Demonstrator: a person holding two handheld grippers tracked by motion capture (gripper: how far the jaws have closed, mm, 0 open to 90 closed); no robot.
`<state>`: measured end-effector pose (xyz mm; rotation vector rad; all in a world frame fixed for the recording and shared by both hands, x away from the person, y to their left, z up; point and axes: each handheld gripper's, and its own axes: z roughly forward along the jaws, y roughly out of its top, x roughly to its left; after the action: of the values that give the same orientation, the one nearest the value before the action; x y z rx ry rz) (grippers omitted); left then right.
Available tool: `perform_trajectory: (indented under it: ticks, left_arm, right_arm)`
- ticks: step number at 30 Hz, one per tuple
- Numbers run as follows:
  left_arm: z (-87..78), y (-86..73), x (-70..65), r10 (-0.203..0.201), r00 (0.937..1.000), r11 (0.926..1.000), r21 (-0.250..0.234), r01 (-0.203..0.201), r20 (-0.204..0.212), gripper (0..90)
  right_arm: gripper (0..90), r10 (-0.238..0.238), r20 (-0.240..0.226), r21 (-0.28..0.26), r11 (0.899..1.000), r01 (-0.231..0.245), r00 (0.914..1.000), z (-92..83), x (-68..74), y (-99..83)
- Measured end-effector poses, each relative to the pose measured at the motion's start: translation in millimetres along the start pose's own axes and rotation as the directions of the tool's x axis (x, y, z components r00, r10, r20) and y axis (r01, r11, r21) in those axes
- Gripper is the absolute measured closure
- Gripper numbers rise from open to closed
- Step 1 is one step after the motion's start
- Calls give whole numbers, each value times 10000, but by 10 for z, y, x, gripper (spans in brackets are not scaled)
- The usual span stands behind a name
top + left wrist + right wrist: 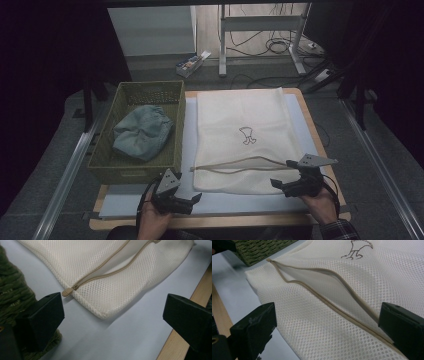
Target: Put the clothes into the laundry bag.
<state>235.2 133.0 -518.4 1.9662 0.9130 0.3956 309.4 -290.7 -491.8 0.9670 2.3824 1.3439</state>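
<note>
A white mesh laundry bag (pixel 245 125) with a small bird drawing lies flat on the pale mat (pixel 188 145). Its beige zipper (pixel 322 287) near the front edge gapes open. The zipper pull (pixel 67 292) sits at the bag's left end, beside the basket. My left gripper (pixel 192 201) is open at the front, near the bag's left corner (pixel 102 313), with nothing between its jaws. My right gripper (pixel 280 174) is open at the bag's right front, over the mesh (pixel 312 335) just in front of the zipper gap, and holds nothing.
A green woven basket (pixel 102 150) stands left of the bag and holds a crumpled blue-grey garment (pixel 142 132). The mat lies on a wooden table (pixel 225 220). Beyond the table are white desk legs (pixel 222 45), cables and a small box (pixel 190 64) on the floor.
</note>
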Motion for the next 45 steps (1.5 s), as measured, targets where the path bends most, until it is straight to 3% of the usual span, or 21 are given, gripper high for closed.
perform_trajectory:
  ticks: [26,34,45]
  left_arm:
    - [20,9,-58,479,9988,9988,73,-479,-89,28]
    - [25,10,-71,529,9985,9986,81,-528,-116,30]
    - [41,9,-85,639,9979,9977,232,-636,-135,30]
  right_arm:
    - [18,-99,312,171,9998,94,9995,8,11,7]
    - [20,-58,596,25,10000,57,9982,43,3,22]
    - [20,-170,1190,289,9995,136,9928,107,-44,48]
